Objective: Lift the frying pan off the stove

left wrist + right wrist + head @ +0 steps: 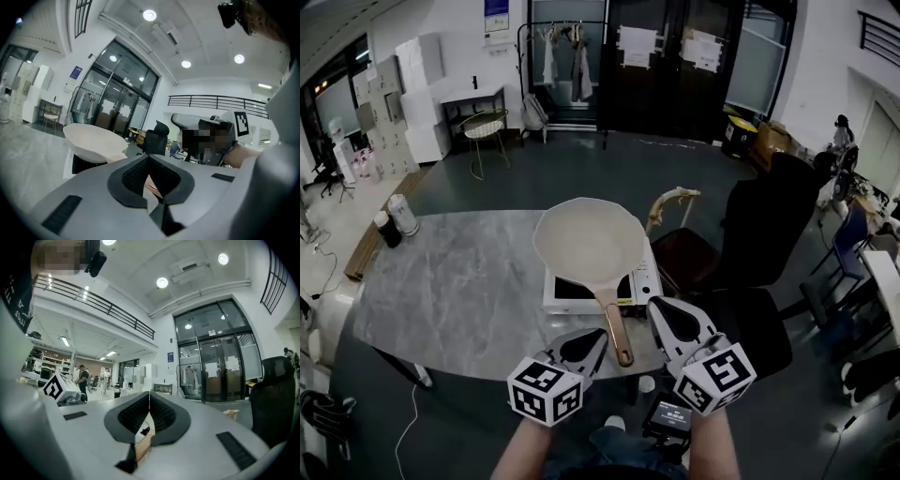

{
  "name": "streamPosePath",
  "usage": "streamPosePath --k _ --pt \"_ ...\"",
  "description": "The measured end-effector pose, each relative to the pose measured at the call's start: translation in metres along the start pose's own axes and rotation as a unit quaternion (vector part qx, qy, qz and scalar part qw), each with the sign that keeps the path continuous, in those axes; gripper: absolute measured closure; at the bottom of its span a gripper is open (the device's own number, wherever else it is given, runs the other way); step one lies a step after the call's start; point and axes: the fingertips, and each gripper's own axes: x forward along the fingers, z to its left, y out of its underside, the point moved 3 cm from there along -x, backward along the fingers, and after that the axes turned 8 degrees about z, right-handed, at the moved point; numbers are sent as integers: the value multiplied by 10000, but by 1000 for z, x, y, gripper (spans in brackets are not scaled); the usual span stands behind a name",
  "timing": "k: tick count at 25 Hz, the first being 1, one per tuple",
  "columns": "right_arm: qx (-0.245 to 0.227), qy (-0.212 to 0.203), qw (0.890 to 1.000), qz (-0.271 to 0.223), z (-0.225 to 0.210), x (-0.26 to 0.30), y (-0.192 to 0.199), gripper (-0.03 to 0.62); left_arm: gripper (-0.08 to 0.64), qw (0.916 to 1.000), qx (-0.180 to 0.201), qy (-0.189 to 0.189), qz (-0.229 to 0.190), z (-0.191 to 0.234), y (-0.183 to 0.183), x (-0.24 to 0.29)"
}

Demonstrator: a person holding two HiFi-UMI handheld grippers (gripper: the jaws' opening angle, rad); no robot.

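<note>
We see the frying pan (pixel 586 239) sitting on the stove (pixel 567 292), handle (pixel 617 330) reaching past the stove's near edge, grey worktop (pixel 450 281) beneath the stove, our left gripper (pixel 596 339) and right gripper (pixel 660 309) flanking that handle, both sets of fingers closed, empty.

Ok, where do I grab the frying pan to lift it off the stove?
Grip the frying pan by its long handle, coming in from your side: it sticks out past the stove straight toward you, slim enough for jaws, while the bowl is probably too wide.
</note>
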Motion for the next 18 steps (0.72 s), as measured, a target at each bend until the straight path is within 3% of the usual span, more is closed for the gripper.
streamPosePath --k 2,4,8,11,15,18 --pt "-20 -211 9998 60 -11 15 2 568 546 9992 -298 141 206 4 8 8" --pt "-18 -433 9990 105 -16 30 3 568 362 9962 -650 358 449 8 16 13" --pt "72 -801 9966 185 -25 47 11 568 298 9851 -1575 477 501 13 34 18" --pt "159 -995 9947 209 -28 56 15 568 240 9677 -2332 820 506 13 45 21" --pt "332 -1135 9927 243 -27 64 22 568 201 9304 -3360 1412 395 7 53 29" --pt "439 -1162 9918 296 -28 64 27 568 202 9206 -3587 1456 518 3 64 36"
